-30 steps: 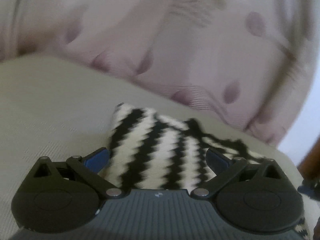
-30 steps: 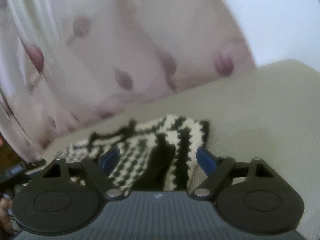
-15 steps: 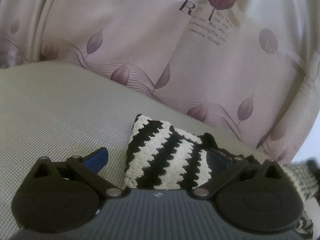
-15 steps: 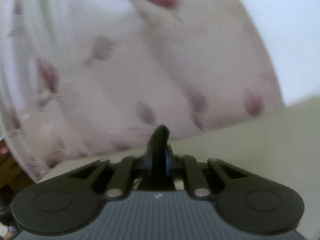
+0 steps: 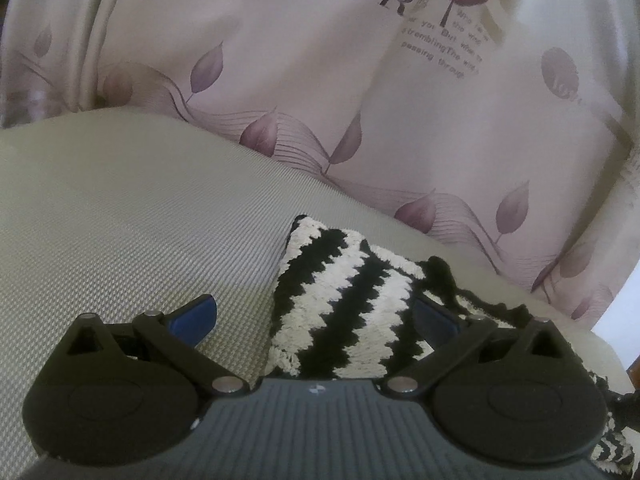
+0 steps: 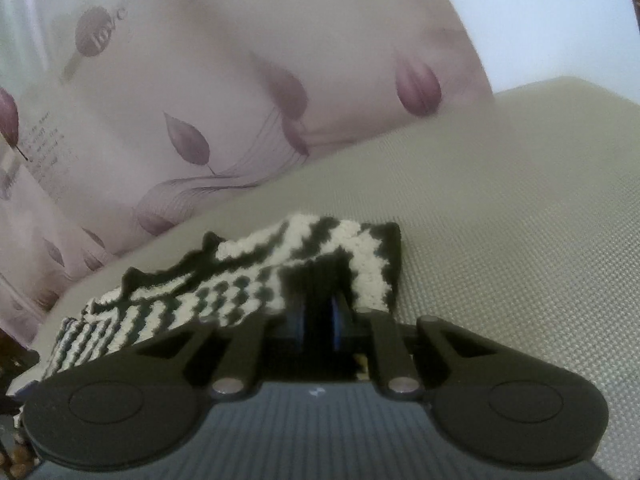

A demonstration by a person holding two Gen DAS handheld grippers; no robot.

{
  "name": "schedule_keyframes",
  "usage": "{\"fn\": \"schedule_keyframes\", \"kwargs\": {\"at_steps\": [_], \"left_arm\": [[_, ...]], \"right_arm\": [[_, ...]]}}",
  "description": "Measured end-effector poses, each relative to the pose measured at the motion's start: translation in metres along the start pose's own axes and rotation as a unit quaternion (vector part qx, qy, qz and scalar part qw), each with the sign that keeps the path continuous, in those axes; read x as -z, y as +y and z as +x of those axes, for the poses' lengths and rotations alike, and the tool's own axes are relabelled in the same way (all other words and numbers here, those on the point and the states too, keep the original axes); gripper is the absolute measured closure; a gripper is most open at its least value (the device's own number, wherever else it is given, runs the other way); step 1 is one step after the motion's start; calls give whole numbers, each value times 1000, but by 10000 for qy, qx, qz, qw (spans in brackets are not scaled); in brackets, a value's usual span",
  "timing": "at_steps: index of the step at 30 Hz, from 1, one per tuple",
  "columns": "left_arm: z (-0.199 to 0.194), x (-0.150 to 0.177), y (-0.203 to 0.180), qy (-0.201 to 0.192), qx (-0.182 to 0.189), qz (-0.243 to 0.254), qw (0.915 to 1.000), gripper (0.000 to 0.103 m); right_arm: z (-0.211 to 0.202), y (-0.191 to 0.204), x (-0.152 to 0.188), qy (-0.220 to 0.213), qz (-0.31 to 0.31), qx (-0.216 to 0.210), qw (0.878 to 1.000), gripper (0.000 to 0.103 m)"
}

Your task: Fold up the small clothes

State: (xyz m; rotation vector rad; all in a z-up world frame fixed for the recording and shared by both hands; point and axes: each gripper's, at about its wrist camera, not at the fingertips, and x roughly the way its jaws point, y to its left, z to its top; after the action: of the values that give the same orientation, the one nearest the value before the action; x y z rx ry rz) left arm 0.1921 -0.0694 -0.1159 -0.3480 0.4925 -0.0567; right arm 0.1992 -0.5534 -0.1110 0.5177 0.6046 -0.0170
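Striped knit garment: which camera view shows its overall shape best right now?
The right wrist view: the striped knit garment stretches from its folded corner leftward across the grey cushion, with the right tongs shut on its near edge. The left wrist view shows only one sharp folded corner between the open left tongs.

Knitted garment lies on cushion, before curtain.
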Motion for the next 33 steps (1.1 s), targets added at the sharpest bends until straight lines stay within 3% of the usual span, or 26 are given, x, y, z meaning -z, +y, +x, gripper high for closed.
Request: {"fn": "schedule_keyframes", "kwargs": {"at_steps": [4, 7, 9, 11, 14, 16, 17, 23, 27, 31, 33], "left_arm": [[4, 0, 0, 77, -4, -3, 10000, 0], [7, -1, 3, 183, -28, -132, 9997, 0], [10, -3, 10, 349, 172, -265, 9989, 1], [5, -10, 13, 677, 346, -110, 9970, 1], [-26, -10, 19, 1076, 831, 92, 9907, 1], [-50, -5, 25, 1295, 1042, 319, 9856, 0], [-59, -2, 27, 1415, 1094, 433, 9829, 0], [-113, 18, 55, 1756, 1363, 508, 9737, 1], [-141, 30, 73, 1706, 1378, 249, 9753, 2], [-154, 39, 85, 1792, 1412, 50, 9736, 14], [-162, 42, 87, 1771, 1397, 93, 9742, 24]], "right_arm": [[2, 6, 3, -52, -341, 191, 9992, 91], [-1, -3, 1, -53, -64, 27, 10000, 90], [-16, -5, 3, -80, 55, -8, 10000, 86], [-53, -6, 13, -223, 203, -53, 9995, 80], [-117, -7, 42, -260, -78, -314, 9991, 67], [-157, -11, 68, -192, -162, -386, 9989, 46], [-173, -14, 80, -153, -134, -450, 9988, 43], [-237, -16, 156, 178, 47, -417, 9990, 42], [-253, -4, 182, 37, -58, -471, 9989, 42], [-249, 5, 189, 5, -111, -626, 9980, 43], [-247, 13, 191, -19, -263, -541, 9982, 44]]}}
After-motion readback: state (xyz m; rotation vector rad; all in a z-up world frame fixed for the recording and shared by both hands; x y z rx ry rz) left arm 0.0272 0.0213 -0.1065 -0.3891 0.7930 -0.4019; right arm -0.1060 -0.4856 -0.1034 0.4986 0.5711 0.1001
